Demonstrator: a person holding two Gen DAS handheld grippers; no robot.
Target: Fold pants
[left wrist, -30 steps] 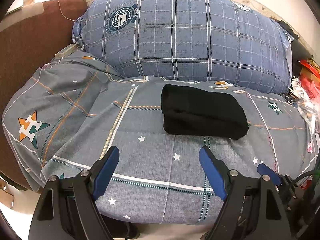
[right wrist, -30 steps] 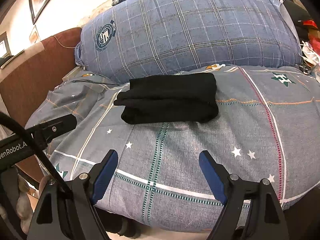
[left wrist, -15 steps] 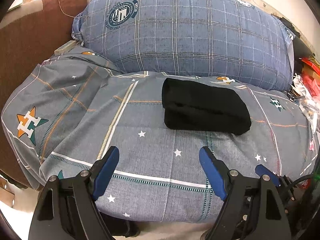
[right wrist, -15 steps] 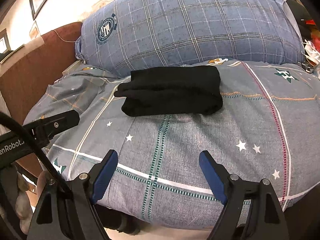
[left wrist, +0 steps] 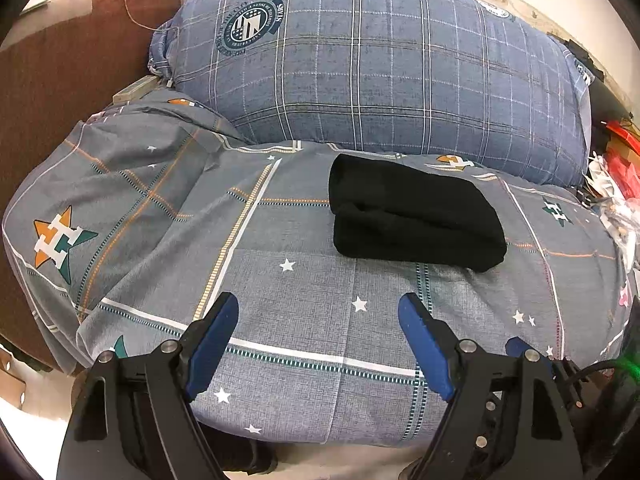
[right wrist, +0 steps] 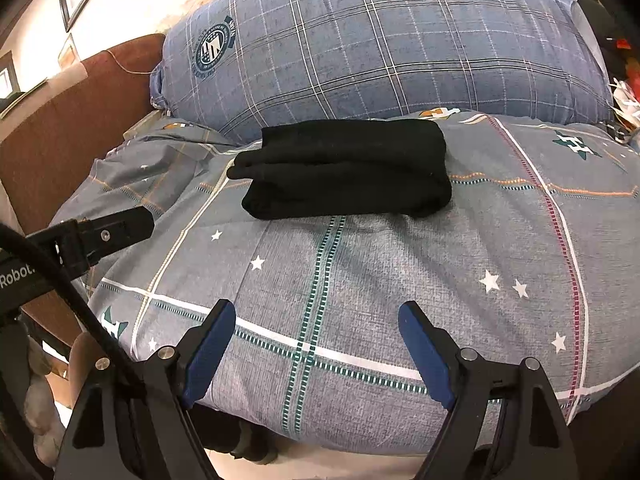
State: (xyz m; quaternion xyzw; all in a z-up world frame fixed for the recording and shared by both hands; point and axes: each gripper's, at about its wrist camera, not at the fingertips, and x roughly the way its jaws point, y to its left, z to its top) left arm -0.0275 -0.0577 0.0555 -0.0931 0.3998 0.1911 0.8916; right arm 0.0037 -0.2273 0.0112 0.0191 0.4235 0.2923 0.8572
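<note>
Black pants [left wrist: 416, 216] [right wrist: 348, 172] lie folded into a compact stack on the grey patterned bedspread [left wrist: 288, 308] [right wrist: 400, 272], just in front of the big pillow. My left gripper [left wrist: 318, 312] hovers open over the near edge of the bed, well short of the pants, nothing between its blue pads. My right gripper [right wrist: 316, 320] is likewise open and empty, near the bed's front edge, the pants lying beyond it. The left gripper's black body [right wrist: 100, 236] shows at the left of the right wrist view.
A large blue plaid pillow [left wrist: 380, 68] [right wrist: 380, 44] stands behind the pants. A brown headboard [left wrist: 60, 72] runs along the left. Cluttered red and white items [left wrist: 616, 176] sit at the far right. A black cable [right wrist: 72, 296] crosses the lower left.
The pants sit a little lower and nearer in both views than a second ago; the views have shifted slightly. Both grippers stay open and empty.
</note>
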